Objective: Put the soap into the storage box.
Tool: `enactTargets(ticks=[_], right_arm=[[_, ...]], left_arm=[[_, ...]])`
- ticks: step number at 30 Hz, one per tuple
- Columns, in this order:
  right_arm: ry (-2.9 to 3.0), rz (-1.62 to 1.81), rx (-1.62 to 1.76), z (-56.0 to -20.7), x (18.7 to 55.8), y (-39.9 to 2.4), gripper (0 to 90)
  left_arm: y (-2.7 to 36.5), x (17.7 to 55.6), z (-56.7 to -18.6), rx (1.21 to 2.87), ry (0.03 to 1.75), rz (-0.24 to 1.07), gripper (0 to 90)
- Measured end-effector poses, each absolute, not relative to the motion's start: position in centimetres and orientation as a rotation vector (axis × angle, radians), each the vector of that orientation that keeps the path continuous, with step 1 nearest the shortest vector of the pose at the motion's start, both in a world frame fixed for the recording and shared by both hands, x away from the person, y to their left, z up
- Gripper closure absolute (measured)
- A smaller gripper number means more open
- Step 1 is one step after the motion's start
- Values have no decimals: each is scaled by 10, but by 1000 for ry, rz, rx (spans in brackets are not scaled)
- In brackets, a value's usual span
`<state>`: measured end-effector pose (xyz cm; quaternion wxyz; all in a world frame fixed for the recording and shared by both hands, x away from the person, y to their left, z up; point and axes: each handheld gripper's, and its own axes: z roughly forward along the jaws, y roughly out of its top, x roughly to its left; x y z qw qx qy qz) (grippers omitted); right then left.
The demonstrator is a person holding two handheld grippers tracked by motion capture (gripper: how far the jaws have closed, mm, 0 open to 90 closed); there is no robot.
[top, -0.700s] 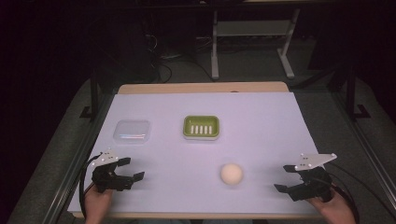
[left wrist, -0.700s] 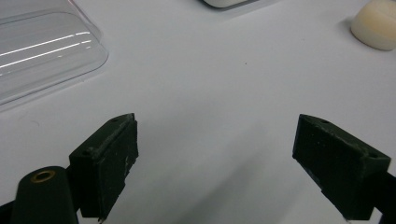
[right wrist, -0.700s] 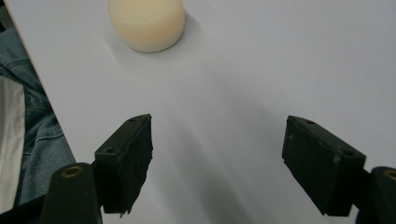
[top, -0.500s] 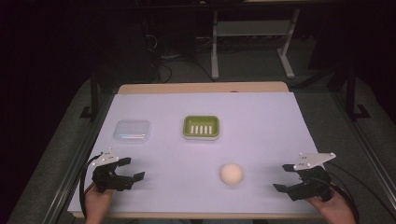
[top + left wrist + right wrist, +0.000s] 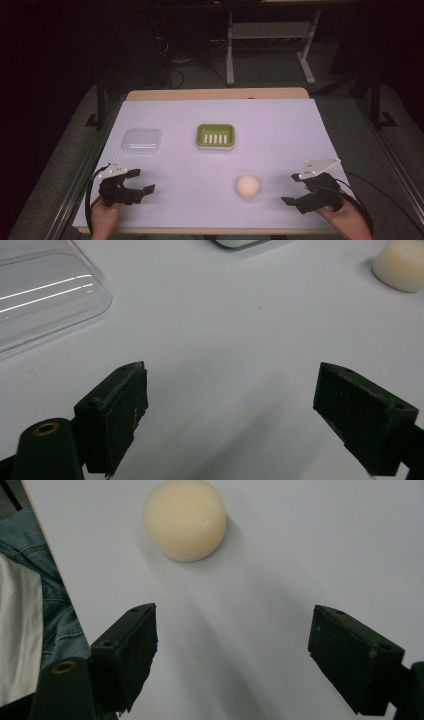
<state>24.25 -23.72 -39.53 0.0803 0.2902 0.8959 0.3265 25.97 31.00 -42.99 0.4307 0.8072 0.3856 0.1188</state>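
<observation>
A round cream soap [image 5: 248, 186] lies on the white table sheet [image 5: 280, 130] near the front, right of centre. My right gripper [image 5: 291, 189] stands open a short way to its right, jaws pointing at it. In the right gripper view the soap [image 5: 185, 517] lies ahead of the wide-apart jaws of that gripper [image 5: 232, 650], slightly left. My left gripper [image 5: 142, 181] is open at the front left with nothing between its jaws. The left gripper view has this gripper [image 5: 230, 405] low over bare sheet, with the soap [image 5: 400, 267] far off at the upper right.
A green soap dish [image 5: 215, 136] with a slotted bottom sits mid-table. A clear plastic lid [image 5: 141, 141] lies left of it, just beyond the left gripper, and also shows as the lid [image 5: 45, 300]. The table's front edge and a person's jeans [image 5: 30, 580] are close by.
My right gripper has edged slightly left toward the soap. The left gripper has barely moved, and both stay open.
</observation>
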Motion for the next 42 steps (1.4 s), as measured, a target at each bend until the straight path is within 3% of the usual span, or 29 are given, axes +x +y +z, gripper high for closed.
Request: enactTargets(ticks=[42], right_arm=[[2794,864,762,-385,276,-180,171]], left_arm=[[310,259,-430,2015,955,290,136]])
